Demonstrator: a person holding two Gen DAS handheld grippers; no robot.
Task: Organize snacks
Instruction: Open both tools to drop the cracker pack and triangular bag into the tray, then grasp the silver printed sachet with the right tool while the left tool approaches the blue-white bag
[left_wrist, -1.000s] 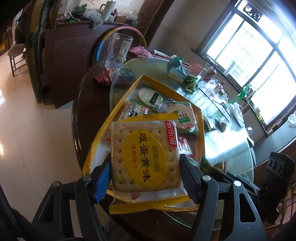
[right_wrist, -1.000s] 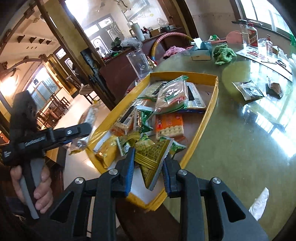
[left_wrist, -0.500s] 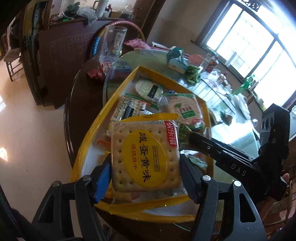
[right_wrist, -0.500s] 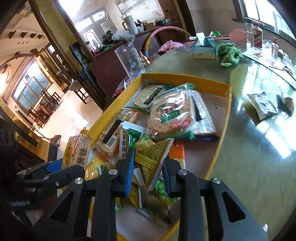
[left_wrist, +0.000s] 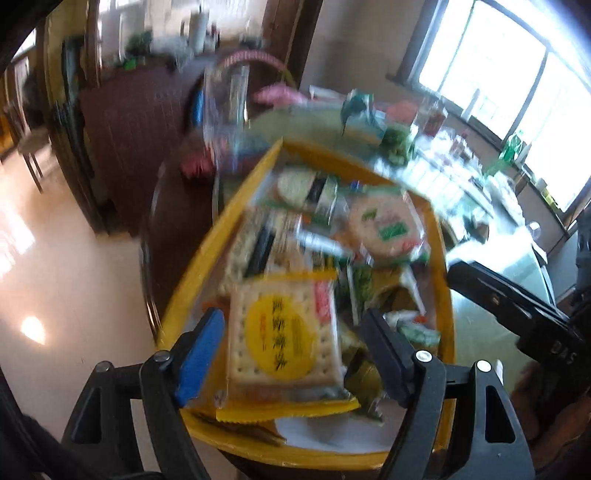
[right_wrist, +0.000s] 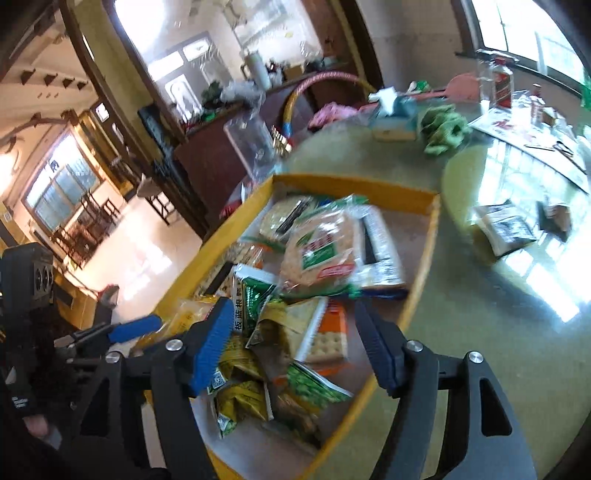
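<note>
A yellow tray (left_wrist: 192, 273) (right_wrist: 421, 280) on the round table holds several snack packets. My left gripper (left_wrist: 291, 354) is open, and a yellow-edged cracker packet (left_wrist: 284, 332) lies between its jaws on the tray's near end, free of both pads. My right gripper (right_wrist: 295, 347) is open over a pile of green and yellow packets (right_wrist: 258, 317) with an orange cracker packet (right_wrist: 328, 339) beside them. A round rice-cracker packet (right_wrist: 317, 251) lies mid-tray. The left wrist view is motion-blurred.
A clear glass pitcher (right_wrist: 251, 144) stands past the tray's far corner. A tissue box (right_wrist: 391, 122), a green cloth (right_wrist: 443, 129) and bottles (right_wrist: 498, 81) sit at the far side. Loose packets (right_wrist: 506, 229) lie right of the tray. The table edge drops to the floor on the left.
Both grippers have opened. The left let go of the cracker packet, which now lies in the tray. The right let go of the green-yellow packet, which now lies on the pile.
</note>
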